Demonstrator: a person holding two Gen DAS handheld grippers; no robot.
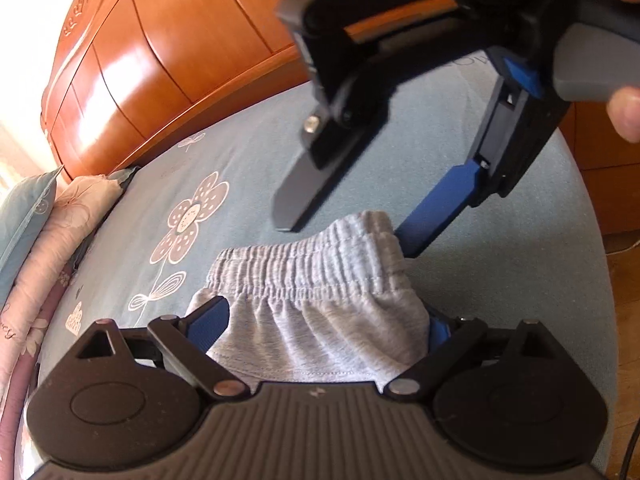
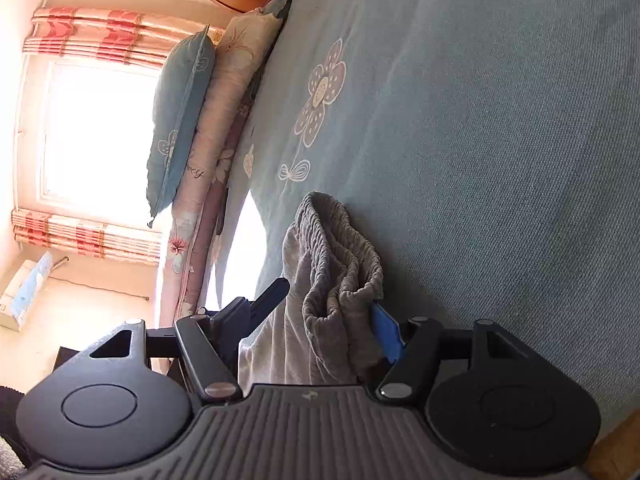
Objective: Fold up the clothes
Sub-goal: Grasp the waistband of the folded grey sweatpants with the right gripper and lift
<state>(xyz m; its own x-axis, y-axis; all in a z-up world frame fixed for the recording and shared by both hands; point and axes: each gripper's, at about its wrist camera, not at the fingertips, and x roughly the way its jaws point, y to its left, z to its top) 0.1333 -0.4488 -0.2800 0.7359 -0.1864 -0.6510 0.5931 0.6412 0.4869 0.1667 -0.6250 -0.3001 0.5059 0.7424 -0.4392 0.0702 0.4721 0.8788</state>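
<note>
Ribbed elastic waistband, grey shorts (image 1: pixel 320 320), bunched.

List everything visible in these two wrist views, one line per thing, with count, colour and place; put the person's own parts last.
shorts: one, light grey, elastic waistband up, on the bed between both grippers' fingers.
bedsheet: one, blue-grey with flower print, covers the bed.
headboard: one, glossy orange-brown wood, at the bed's far end.
pillow: one, blue-grey, standing at the bed's edge.
quilt: one, pale pink floral, folded beside the pillow.
curtains: pink and red striped, above and below the bright window.
box: one, white and blue, on the floor under the window.
left gripper: black with blue pads, around the shorts.
right gripper: black with blue pads, jaws spread at the waistband.
fingers: person's, on the right gripper's handle.
</note>
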